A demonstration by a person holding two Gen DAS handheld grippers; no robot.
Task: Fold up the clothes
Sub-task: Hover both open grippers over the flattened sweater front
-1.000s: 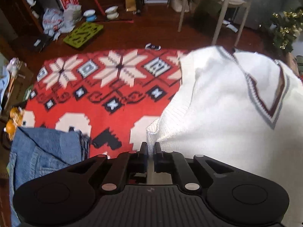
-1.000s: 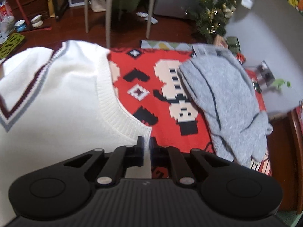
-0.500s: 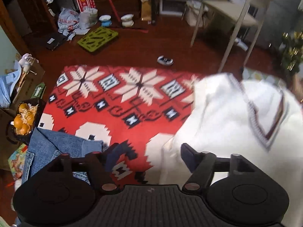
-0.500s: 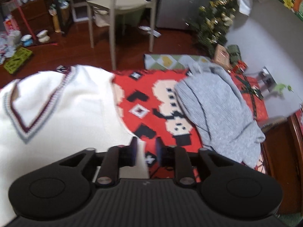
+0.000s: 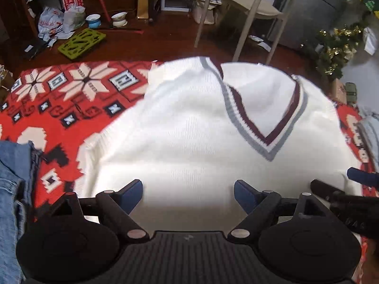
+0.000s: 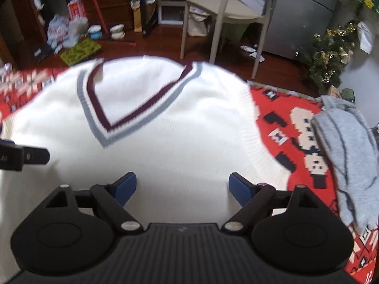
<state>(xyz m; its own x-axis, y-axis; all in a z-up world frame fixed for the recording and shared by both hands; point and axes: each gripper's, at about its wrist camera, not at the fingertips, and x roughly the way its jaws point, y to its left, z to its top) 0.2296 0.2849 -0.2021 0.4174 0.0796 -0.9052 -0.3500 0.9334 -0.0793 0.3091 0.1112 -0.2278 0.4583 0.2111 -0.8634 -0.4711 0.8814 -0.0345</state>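
A: Containers first, pls. What do you see?

B: Not much. In the left wrist view, far on the floor at about 11 o'clock, a blue bowl (image 5: 93, 20) and a white bowl (image 5: 119, 18) stand near each other. What is inside them I cannot tell, too small. A green tray (image 5: 81, 43) with cut-out holes lies just before them.

A: And the task's thing?

B: The white V-neck vest (image 5: 189, 142) lies spread on the red patterned blanket (image 5: 59, 99), with the collar at the far side. It fills the middle of both views.

A: Where is it vs. the tongs?

B: The left gripper (image 5: 188, 193) hovers over the near part of the vest, towards its left edge; the vest stretches from there to 12 o'clock. Its jaws have just been opening and stand wide now, only flat fabric shows in the gap, nothing pinched. The right gripper (image 6: 182, 187) is the same: over the near part of the vest, more towards its right edge, jaws just been opening, now wide, nothing held.

A: Other clothes?

B: Blue jeans (image 5: 11, 189) at 9 o'clock of the left gripper, apart from the vest. A grey garment (image 6: 348, 156) at 3 o'clock of the right gripper, also apart, with red blanket btw. them.
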